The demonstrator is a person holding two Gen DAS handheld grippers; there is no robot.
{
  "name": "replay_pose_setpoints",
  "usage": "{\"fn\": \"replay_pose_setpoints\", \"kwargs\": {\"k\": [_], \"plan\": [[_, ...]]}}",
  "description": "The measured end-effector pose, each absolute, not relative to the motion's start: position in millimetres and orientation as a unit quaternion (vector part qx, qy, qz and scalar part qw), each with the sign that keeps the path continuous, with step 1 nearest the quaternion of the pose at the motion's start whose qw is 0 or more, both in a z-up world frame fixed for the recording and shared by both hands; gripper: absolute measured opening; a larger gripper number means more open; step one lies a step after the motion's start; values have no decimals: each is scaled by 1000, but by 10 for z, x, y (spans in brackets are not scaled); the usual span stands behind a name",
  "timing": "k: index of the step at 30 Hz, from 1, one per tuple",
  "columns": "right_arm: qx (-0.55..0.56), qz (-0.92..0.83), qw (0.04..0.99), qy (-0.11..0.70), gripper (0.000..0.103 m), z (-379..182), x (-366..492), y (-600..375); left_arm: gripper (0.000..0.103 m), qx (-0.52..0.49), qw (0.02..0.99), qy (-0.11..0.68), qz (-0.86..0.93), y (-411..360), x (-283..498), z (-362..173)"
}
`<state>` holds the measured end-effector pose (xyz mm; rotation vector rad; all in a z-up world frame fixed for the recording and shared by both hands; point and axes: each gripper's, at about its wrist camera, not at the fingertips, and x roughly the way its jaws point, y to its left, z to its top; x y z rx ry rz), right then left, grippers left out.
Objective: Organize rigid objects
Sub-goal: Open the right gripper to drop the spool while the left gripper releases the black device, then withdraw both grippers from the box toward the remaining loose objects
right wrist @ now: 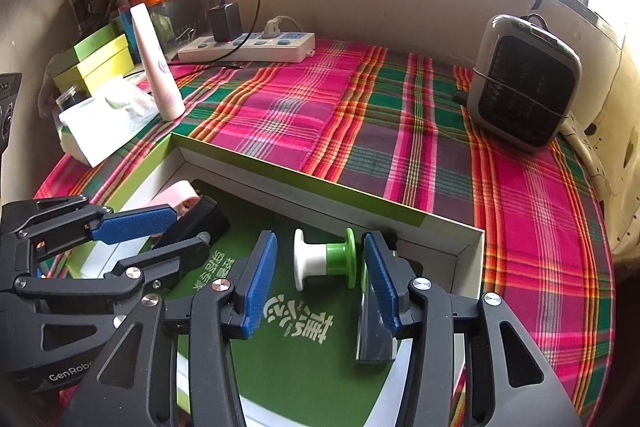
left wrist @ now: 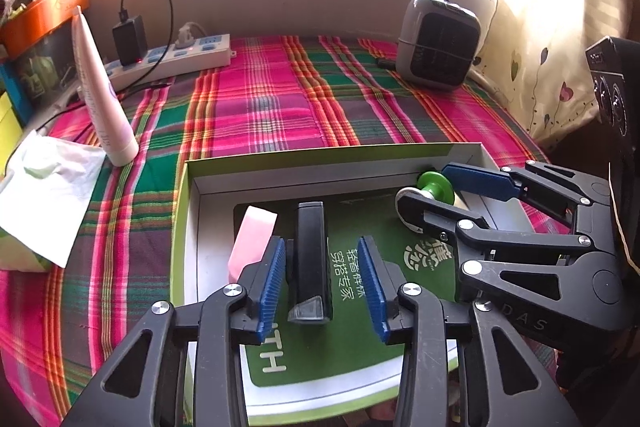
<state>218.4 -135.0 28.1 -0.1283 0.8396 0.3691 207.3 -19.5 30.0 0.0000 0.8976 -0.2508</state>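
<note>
Two grippers reach down into a shallow green-edged box (left wrist: 182, 211) that sits on a pink and green plaid cloth (left wrist: 256, 107). At the far left of the cloth lies a white tissue pack (left wrist: 44, 187), and just beside it stands a pale pink tube (left wrist: 102, 95) on its cap. Behind the tube a white power strip (left wrist: 180, 57) runs along the wall with a black adapter (left wrist: 129, 41) plugged into it.

Inside the box, at its left, a pink block (left wrist: 252, 243) leans beside a black rectangular device (left wrist: 310, 259) lying on the green printed liner (left wrist: 352, 315). The left gripper (left wrist: 322, 287) straddles that device with its blue pads apart: the left pad looks close against the device's side, the right pad stands clear of it, so the jaws are parted and not clamping.

Further right, near the box's far right corner, a green and white spool (right wrist: 326, 261) lies on its side. The right gripper (right wrist: 320, 287) hangs over it with jaws spread, both pads clear of the spool's ends. A dark flat piece (right wrist: 376, 331) lies under its right finger. Beyond the box, at the right rear of the cloth, stands a small grey heater (left wrist: 438, 41)
</note>
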Motion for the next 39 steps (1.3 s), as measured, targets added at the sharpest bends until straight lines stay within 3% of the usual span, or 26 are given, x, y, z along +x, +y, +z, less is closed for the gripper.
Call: {"fn": "replay_pose_setpoints", "kwargs": {"k": [39], "plan": [[1,131,920,370,49,538,1041,-1653,40,-49,914,385,-119,331,1042,543]]}}
